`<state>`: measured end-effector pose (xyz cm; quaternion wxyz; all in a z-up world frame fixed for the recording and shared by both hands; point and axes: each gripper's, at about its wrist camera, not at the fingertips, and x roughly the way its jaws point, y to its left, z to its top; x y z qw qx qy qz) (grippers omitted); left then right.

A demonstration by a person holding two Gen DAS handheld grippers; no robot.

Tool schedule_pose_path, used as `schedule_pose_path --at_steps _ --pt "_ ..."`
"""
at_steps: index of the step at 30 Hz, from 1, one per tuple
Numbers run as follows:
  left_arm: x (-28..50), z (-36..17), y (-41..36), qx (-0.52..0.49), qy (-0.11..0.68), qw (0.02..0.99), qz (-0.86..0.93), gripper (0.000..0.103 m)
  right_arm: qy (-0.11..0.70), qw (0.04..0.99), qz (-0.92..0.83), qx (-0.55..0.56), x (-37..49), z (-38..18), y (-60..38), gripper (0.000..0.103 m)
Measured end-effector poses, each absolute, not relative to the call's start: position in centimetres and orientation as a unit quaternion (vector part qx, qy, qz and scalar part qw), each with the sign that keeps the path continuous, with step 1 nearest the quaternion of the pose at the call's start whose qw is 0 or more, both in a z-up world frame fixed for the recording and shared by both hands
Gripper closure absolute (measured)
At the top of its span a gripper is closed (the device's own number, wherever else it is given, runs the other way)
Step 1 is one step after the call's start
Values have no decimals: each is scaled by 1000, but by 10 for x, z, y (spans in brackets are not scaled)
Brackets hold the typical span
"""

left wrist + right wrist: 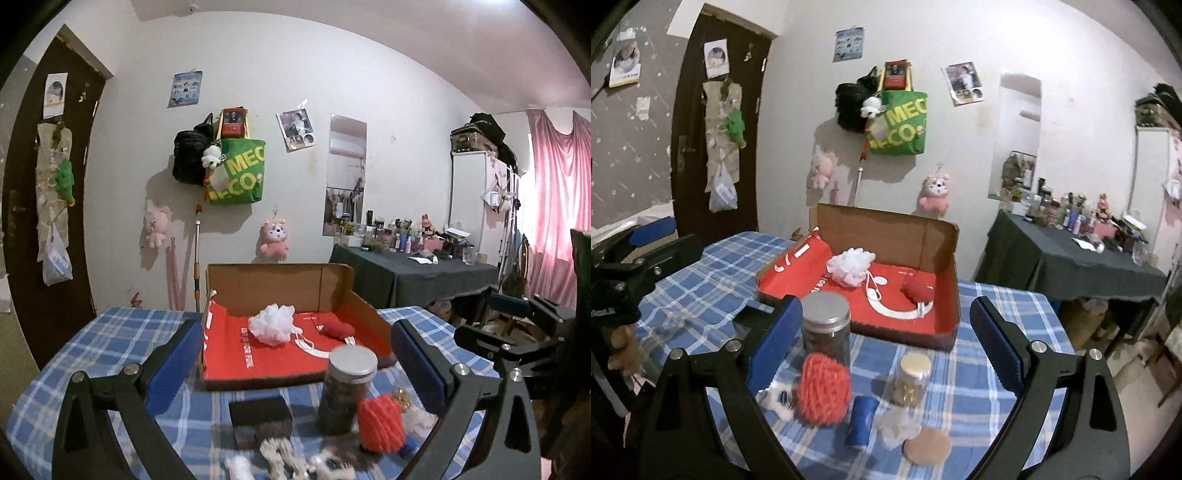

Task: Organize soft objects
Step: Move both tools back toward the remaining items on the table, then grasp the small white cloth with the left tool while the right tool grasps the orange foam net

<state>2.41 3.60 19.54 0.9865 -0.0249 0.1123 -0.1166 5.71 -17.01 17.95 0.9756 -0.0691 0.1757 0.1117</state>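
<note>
The right gripper [882,343] is wide open and holds nothing. Between its fingers, low and a little to the left, lies the red knitted ball [823,390] on the checked tablecloth [979,387]. It looks soft and light, so it should squash under the pads and not slip; I would take it across the middle, where it is widest. A tall jar [826,328] stands just behind it and a small jar [911,380] just beside it on the right (both hard, and easy to knock over).

The left gripper [295,365] is also wide open and empty, and the same ball [380,422] sits low between its fingers, toward the right one.

Further away is the cardboard box [886,236] with a red lining, where a white puff [847,266] and a small red soft thing [918,288] already lie.
</note>
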Motion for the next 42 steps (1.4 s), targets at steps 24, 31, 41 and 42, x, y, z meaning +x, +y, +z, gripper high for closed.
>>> schedule_pose_path --at_steps 24,31,41,42 --pt "15 83 36 -25 226 971 -77 0 233 969 75 -40 35 61 -168 10" --pt "25 72 50 -30 245 967 -59 0 248 964 91 -33 42 51 -161 10" --pt "44 62 82 -33 278 960 -26 0 250 959 129 -15 57 54 -147 10" --pt "49 58 86 -34 288 957 -21 0 252 958 133 -14 60 54 -145 10"
